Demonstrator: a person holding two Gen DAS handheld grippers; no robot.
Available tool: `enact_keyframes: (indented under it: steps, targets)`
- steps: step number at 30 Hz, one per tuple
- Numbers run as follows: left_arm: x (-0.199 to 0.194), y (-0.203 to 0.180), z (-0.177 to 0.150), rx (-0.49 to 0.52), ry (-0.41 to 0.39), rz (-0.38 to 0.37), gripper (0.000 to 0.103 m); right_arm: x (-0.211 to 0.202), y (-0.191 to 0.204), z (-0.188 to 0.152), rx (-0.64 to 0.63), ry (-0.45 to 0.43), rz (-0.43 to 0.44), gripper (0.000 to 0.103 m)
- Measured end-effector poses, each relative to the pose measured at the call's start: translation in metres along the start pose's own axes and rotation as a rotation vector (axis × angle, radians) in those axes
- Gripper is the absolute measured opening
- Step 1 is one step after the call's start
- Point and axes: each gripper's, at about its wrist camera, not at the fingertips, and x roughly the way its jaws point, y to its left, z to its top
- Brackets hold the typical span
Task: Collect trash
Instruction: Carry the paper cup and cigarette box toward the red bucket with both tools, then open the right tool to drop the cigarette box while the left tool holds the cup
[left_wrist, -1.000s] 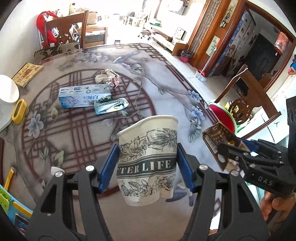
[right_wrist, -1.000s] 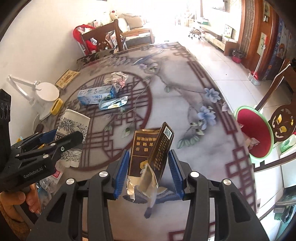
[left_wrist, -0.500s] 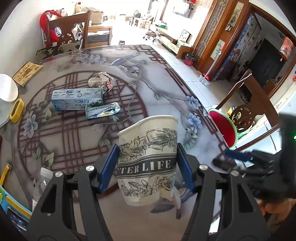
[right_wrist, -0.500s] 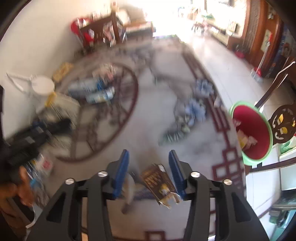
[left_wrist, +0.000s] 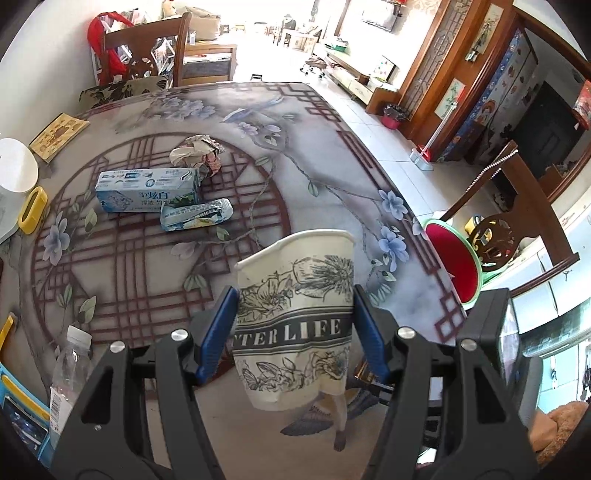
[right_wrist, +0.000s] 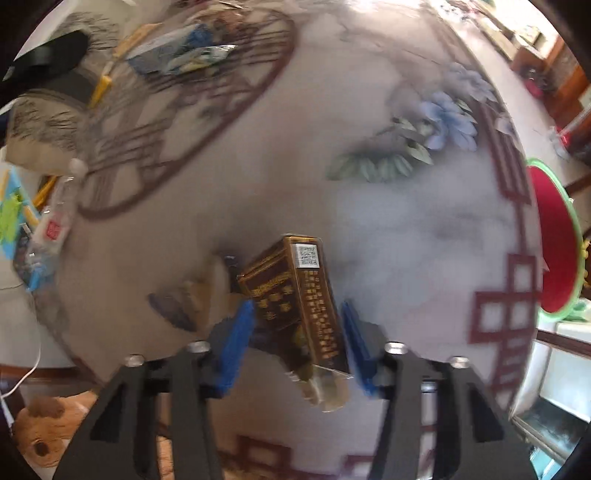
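Observation:
My left gripper is shut on a dented paper cup with a floral print, held above the patterned table. My right gripper holds a brown cigarette box between its blue pads, low over the table's near edge; this view is blurred. A red bin with a green rim stands beside the table on the right and also shows in the right wrist view. On the table lie a blue toothpaste box, a flattened tube and a crumpled wrapper.
A plastic bottle lies at the table's near left. A yellow object and a white lamp base sit at the left edge. Wooden chairs stand at the far side and on the right.
My right gripper has swung down and toward the near table edge with the box, which has tilted between the pads. My left gripper has held the cup and drawn back slightly.

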Motion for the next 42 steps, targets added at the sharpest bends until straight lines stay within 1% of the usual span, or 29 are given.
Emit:
enact_keyframes:
  steps: [1,2,7,11,13,17,33,37,42]
  targets:
    - [0.001,-0.001,0.001,-0.004,0.001,0.003,0.060,-0.003,0.000,0.001,-0.009,-0.010,0.004,0.024]
    - [0.001,-0.001,0.001,-0.007,0.001,0.005,0.060,-0.008,-0.002,0.002,-0.001,-0.025,0.023,0.020]
    - [0.005,-0.010,0.007,-0.008,-0.001,0.012,0.060,-0.032,-0.021,0.004,0.043,-0.112,0.054,0.020]
    - [0.009,-0.021,0.012,-0.002,-0.002,0.008,0.060,-0.060,-0.042,0.009,0.101,-0.203,0.057,0.020]
    - [0.010,-0.029,0.015,0.007,-0.006,0.006,0.060,-0.071,-0.055,0.016,0.135,-0.237,0.061,0.020]
    - [0.012,-0.043,0.019,0.021,-0.007,0.001,0.060,-0.087,-0.075,0.017,0.172,-0.279,0.064,0.020]
    - [0.029,-0.102,0.030,0.051,-0.005,0.001,0.060,-0.109,-0.135,0.012,0.209,-0.326,0.066,0.020]
    - [0.034,-0.115,0.033,0.060,-0.001,0.007,0.060,-0.112,-0.158,0.009,0.239,-0.333,0.064,0.020]
    - [0.043,-0.131,0.039,0.072,0.003,0.008,0.060,-0.115,-0.198,0.004,0.306,-0.341,0.041,0.020]
